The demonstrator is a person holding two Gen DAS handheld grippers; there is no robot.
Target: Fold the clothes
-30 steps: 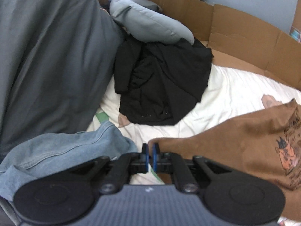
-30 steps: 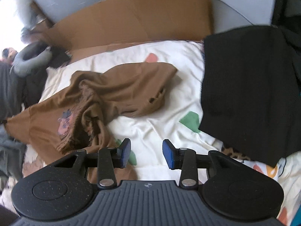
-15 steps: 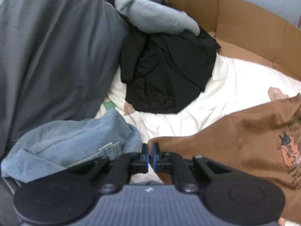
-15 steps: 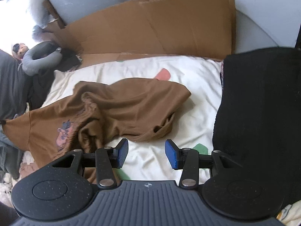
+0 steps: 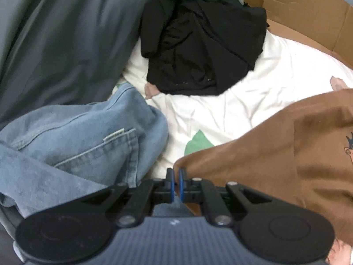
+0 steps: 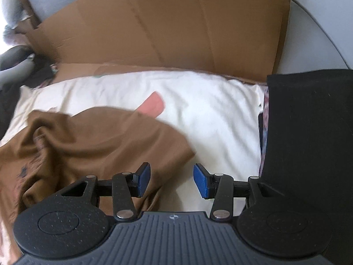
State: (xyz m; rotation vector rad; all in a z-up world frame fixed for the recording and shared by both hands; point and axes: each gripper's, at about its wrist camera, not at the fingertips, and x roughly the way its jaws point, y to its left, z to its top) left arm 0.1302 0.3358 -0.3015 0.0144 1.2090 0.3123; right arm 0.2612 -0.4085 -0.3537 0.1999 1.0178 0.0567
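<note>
A brown printed T-shirt [image 5: 275, 145] lies crumpled on the white bed sheet [image 5: 242, 101]. My left gripper [image 5: 176, 184] is shut on one corner of its hem, which sticks up between the blue pads. In the right wrist view the same brown T-shirt [image 6: 99, 141] spreads to the left, its edge reaching under the left fingertip. My right gripper [image 6: 172, 180] is open just above the sheet [image 6: 209, 110], with nothing between its fingers.
Blue jeans [image 5: 72, 143] lie bunched at the left beside grey fabric [image 5: 55, 44]. A black garment [image 5: 198, 48] sits farther back. Brown cardboard [image 6: 165, 26] walls the far side. A black knit garment [image 6: 308, 145] covers the right.
My left gripper has stayed shut on the T-shirt corner while drawing closer to the jeans. My right gripper has moved forward and lower toward the T-shirt's right edge, still open.
</note>
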